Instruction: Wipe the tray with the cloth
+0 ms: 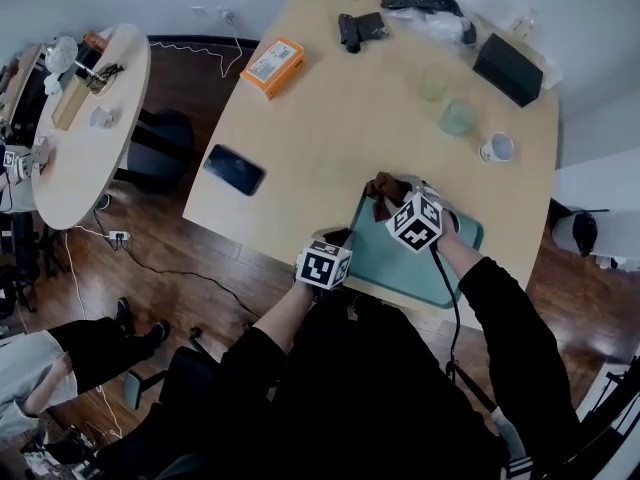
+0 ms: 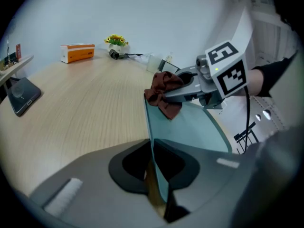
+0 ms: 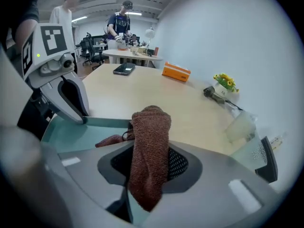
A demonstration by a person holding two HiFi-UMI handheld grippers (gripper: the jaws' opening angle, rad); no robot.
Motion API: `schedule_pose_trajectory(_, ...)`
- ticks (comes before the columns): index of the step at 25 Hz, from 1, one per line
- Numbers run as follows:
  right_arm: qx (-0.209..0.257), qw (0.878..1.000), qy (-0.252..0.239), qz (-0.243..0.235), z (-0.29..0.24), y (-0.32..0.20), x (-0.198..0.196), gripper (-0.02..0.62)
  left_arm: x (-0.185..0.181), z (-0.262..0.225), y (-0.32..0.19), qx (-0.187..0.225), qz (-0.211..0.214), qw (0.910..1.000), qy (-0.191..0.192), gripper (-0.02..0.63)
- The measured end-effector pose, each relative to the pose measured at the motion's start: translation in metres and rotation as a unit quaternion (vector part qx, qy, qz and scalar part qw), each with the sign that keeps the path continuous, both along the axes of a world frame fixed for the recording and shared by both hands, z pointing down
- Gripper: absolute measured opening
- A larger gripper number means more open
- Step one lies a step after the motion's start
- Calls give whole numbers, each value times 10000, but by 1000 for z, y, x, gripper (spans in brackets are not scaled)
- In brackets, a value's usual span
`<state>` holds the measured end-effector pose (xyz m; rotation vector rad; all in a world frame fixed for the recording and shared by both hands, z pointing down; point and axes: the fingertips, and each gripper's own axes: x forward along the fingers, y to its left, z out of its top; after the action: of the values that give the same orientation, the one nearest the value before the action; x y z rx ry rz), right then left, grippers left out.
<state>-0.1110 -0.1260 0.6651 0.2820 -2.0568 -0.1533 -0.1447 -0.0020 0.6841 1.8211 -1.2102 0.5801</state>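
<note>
- Left gripper (image 2: 159, 189): jaws closed on the left rim of the teal tray (image 1: 425, 263), low centre of the head view.
- Right gripper (image 3: 145, 179): jaws clamped on the brown cloth (image 3: 151, 141), at the tray's upper left corner in the head view. Contact between cloth and tray cannot be told.
- Tray lies at the near edge of the desk (image 1: 340, 118).
- Beyond: black phone (image 1: 234, 169) at left, white mug (image 1: 497, 149) at right, orange box (image 1: 272, 66) at upper left.
</note>
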Motion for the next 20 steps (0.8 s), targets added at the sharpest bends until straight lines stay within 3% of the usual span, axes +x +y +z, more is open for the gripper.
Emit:
schedule_pose_trajectory(5, -80, 9994, -22, -348, 5, 38, -3, 127, -2, 0, 1, -3, -11, 10000, 12, 6)
schedule_pose_trajectory(14, -923, 9902, -379, -979, 7, 195, 19, 127, -6, 2, 2, -31, -12, 10000, 48, 6)
schedule_pose_trajectory(17, -938, 9897, -469, -978, 9, 203, 28, 124, -7, 1, 2, -18, -23, 10000, 23, 6)
schedule_pose_trajectory(20, -805, 9925, -442, -805, 9, 172, 36, 124, -5, 0, 3, 1, -29, 10000, -17, 6)
